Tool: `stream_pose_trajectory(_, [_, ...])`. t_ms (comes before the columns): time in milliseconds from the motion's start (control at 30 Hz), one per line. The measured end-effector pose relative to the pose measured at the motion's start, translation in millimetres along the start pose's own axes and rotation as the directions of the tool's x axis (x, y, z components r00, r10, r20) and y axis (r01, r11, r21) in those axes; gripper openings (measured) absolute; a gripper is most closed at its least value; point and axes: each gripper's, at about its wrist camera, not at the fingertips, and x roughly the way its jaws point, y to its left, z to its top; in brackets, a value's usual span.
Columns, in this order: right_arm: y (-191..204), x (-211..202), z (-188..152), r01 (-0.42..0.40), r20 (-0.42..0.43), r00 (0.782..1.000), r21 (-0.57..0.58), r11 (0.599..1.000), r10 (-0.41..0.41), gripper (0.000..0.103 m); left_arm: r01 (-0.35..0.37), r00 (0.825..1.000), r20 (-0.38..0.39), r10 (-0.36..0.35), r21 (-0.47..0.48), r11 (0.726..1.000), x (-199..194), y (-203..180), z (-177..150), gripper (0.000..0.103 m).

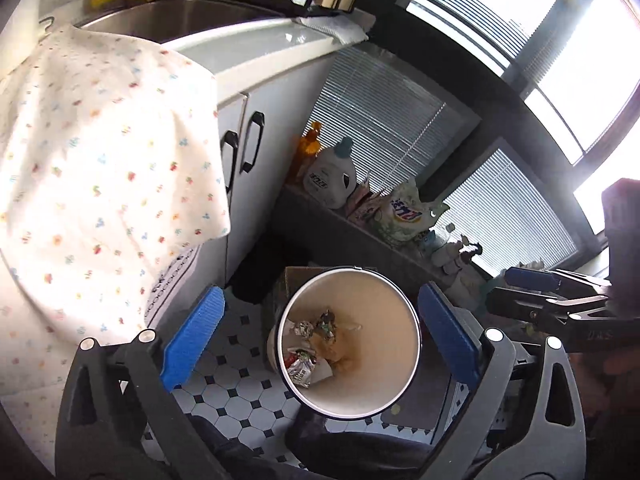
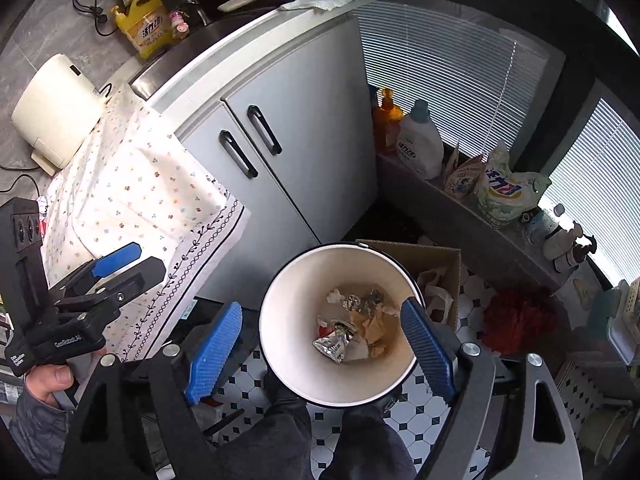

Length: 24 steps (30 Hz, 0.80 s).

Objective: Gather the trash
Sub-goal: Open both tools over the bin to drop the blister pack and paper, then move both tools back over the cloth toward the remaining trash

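A white round bin (image 1: 360,384) (image 2: 296,360) stands on the tiled floor right below both grippers. Crumpled foil wrappers and paper scraps (image 1: 306,360) (image 2: 340,340) lie at its bottom. My left gripper (image 1: 320,288) hangs over the bin's mouth, its blue pads (image 1: 188,340) wide apart with nothing between them. Over the same bin my right gripper (image 2: 320,304) is open and empty too. In the right wrist view the left gripper (image 2: 140,262) shows at the left, held by a hand. The right gripper (image 1: 508,290) enters the left wrist view from the right edge.
A grey cabinet (image 2: 288,152) with two black handles stands behind the bin, and a flowered cloth (image 2: 152,184) hangs beside it. A cardboard box (image 2: 436,264) sits behind the bin. Detergent bottles (image 2: 420,144) line a low ledge. The person's dark-trousered legs (image 2: 320,440) stand at the bin.
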Motion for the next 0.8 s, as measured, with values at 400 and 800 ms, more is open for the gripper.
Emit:
stream_pose_trajectory(400, [115.5, -2.1, 22.4, -0.102, 0.063, 0.992, -0.107, 0.989, 0.110, 0.090, -0.145, 0.975, 0.152, 0.162, -0.118, 0.982, -121.2, 83.1, 8.1, 0.097])
stream_pose_trajectory(800, [227.5, 4.3, 34.2, -0.180, 0.066, 0.977, -0.247, 0.952, 0.202, 0.091, -0.283, 0.913, 0.218, 0.346, -0.274, 0.919, -200.7, 175.1, -10.7, 0.097])
